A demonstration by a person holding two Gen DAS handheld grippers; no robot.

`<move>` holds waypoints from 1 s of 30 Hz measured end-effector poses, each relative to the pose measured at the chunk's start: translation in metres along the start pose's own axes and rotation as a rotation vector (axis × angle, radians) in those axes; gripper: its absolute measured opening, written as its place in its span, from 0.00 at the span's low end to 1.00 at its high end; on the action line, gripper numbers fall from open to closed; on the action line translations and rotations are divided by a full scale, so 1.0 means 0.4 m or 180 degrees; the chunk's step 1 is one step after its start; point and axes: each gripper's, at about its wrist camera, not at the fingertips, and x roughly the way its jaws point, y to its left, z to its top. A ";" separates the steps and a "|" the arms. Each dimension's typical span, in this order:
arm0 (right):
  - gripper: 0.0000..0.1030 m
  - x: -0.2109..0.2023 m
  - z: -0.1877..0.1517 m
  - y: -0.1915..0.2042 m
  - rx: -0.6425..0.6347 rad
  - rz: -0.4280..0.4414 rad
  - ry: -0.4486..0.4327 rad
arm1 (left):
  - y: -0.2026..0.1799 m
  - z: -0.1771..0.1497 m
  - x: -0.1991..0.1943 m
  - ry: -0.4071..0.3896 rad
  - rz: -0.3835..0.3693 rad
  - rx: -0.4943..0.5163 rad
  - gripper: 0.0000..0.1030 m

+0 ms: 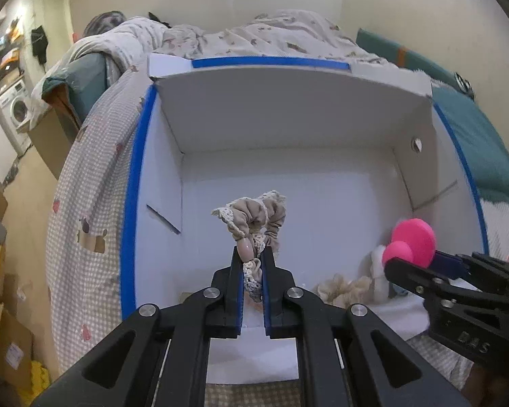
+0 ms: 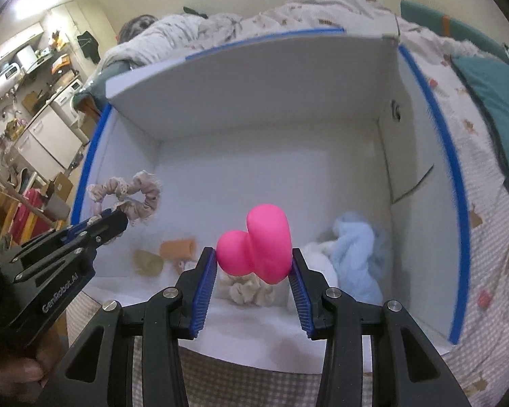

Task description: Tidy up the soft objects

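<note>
**Both grippers loaded above the open box**

I see the bed first, its checked cover spreading under everything; a rumpled quilt is heaped at the far end and a teal blanket lies to the right. On the cover sits the white box, blue-edged, its flaps up and its mouth open towards me; both tools hang over its near half.

My left gripper is squeezed down narrow on a beige scrunchie with lace trim; the fabric is pinched between the blue pads, and the loop stands up past the fingertips, clear of the box floor; from the right wrist view it hangs towards the box's left wall. My right gripper has its jaws set at a middling width, clamped on a pink foam toy of two rounded lobes; the toy sits right at the fingertips, bulging above them, over the near right part of the box.

Lying on the box floor below: a light blue fluffy cloth against the near right side, touching a white fluffy piece; a cream scrunchie just under the pink toy; further left an orange tube-shaped piece and a tan lump, too blurred for me to name.
</note>
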 end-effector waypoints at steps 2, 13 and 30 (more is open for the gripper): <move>0.44 0.021 -0.009 -0.004 0.0033 -0.0035 0.0104 | -0.010 -0.008 0.004 0.0005 0.0038 0.0067 0.08; 0.44 0.047 -0.028 -0.013 0.0117 -0.0102 0.0255 | -0.006 -0.018 0.008 0.0039 -0.0048 0.0031 0.09; 0.69 -0.020 0.011 -0.025 0.0307 0.0090 -0.0098 | 0.043 0.013 -0.074 -0.0011 -0.0156 -0.0429 0.70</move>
